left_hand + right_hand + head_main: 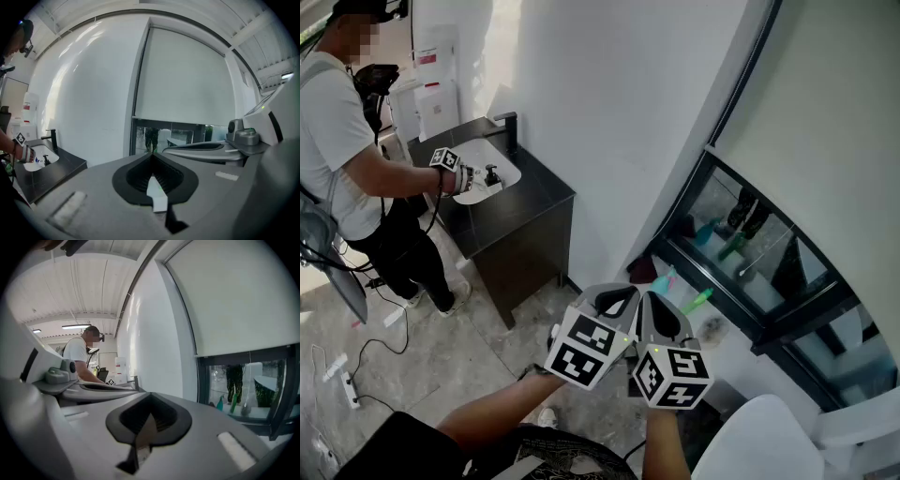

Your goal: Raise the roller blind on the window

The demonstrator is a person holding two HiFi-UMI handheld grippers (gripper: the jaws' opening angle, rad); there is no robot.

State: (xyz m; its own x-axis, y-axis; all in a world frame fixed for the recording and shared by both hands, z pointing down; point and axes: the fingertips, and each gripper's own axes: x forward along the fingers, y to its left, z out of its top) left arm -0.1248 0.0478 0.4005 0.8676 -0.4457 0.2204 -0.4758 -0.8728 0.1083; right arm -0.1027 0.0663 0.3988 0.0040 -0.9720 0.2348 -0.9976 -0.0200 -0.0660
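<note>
Left gripper [617, 302]: jaws are seen pressed together in the left gripper view [151, 157], with nothing pinched between them. Right gripper [662, 319]: jaws are likewise closed on each other in the right gripper view [150, 398], and nothing is held.

The two grippers are held side by side, just beside each other, low in the centre of the head view. Both are aimed at the window [748, 246] and tilted slightly below level. Each gripper is visible at the edge of the other's view.

The roller blind [825, 112] is noted ahead of the grippers and well apart from them. It is drawn down over most of the window [178, 136], and only a strip of glass is left uncovered below its bottom edge [185, 121]. The same is recorded in the right gripper view: the blind [243, 296] above, the bare glass [243, 385] below, in a dark frame.

A teal bottle [664, 279] and a green bottle [697, 300] are seen near the foot of the window.

Further left, a black cabinet [520, 220] with a white basin [492, 164] and a dark tap [508, 127] is set against the white wall. A second person [337, 131] in a white shirt is stood at it, with one hand at the basin. A cable is observed lying on the stone floor [459, 356].
</note>
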